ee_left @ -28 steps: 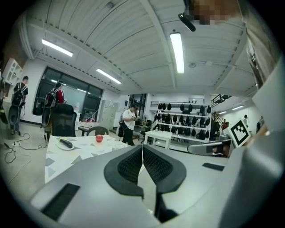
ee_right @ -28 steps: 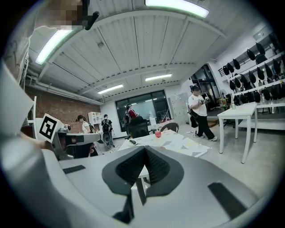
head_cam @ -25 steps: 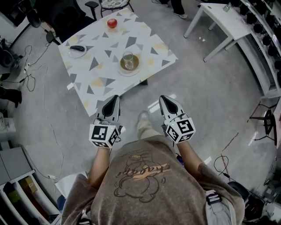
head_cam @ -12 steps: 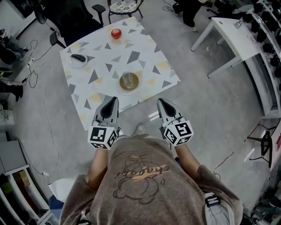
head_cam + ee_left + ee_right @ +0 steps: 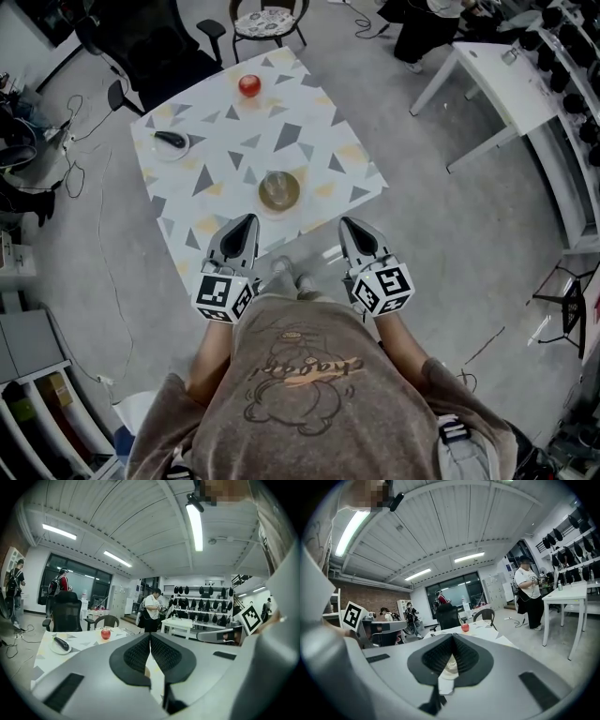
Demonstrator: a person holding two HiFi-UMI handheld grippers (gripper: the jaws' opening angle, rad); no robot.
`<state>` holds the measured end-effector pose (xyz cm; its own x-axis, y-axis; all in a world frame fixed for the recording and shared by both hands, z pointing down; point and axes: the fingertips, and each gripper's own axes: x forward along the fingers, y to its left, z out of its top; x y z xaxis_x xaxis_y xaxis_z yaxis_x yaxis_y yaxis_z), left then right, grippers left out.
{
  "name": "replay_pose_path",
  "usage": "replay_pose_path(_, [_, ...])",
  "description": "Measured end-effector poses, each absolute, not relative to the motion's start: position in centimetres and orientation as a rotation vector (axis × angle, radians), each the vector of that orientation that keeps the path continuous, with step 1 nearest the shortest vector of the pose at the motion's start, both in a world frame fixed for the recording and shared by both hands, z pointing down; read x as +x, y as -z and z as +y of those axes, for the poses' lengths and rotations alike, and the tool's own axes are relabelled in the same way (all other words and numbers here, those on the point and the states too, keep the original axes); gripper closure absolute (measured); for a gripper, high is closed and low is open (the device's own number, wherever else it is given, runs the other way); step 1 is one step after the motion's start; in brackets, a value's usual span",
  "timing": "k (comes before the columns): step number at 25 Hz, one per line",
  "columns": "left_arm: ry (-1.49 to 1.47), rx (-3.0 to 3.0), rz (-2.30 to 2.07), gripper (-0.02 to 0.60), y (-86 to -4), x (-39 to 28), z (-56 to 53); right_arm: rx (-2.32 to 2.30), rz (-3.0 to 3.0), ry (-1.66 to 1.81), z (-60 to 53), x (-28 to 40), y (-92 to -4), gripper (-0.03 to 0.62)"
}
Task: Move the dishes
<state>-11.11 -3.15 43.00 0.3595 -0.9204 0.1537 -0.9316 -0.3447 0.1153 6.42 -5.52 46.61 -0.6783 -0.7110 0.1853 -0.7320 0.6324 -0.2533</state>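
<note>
On the triangle-patterned table (image 5: 319, 141) stand a glass on a brown saucer (image 5: 279, 190), a small white plate with a dark object (image 5: 171, 142) at the far left, and a red apple (image 5: 249, 85) at the back. My left gripper (image 5: 246, 220) is held at the table's near edge, shut and empty. My right gripper (image 5: 349, 223) hovers beside the near right corner, shut and empty too. In the left gripper view, the left gripper (image 5: 150, 636) points toward the apple (image 5: 106, 633) and plate (image 5: 60, 645). Below the right gripper (image 5: 452, 636) the glass (image 5: 451, 664) shows.
A white table (image 5: 487, 66) stands at the right, with a person (image 5: 427, 23) behind it. A round-seat chair (image 5: 267, 17) and a black office chair (image 5: 159, 47) sit behind the patterned table. Cables (image 5: 56, 159) trail over the floor at the left.
The patterned table has come nearer; both grippers now reach its near edge. Both stay shut, and the dishes have not moved.
</note>
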Motion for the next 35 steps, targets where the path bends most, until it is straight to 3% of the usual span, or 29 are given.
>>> replay_pose_path(14, [-0.160,2.548,-1.511,0.556,-44.1,-11.2,-6.9,1.334,-2.738,-0.487,-8.0,5.1,-46.4,0.592])
replay_pose_path(16, [-0.164,2.553,-1.506,0.473,-44.3,-11.3,-7.4,1.343,-2.734,-0.486,-8.4,5.0,-46.3,0.592])
replay_pose_path(23, [-0.194,2.596,-1.410,0.279,-46.0,-10.8,-9.1,1.357,-2.715,-0.488,-9.4,4.9,-46.6,0.592])
replay_pose_path(35, [-0.423,2.592,-1.298,0.241,-53.2,-10.2,-12.6,1.378,-2.693,-0.484,-11.4,5.3,-46.6,0.592])
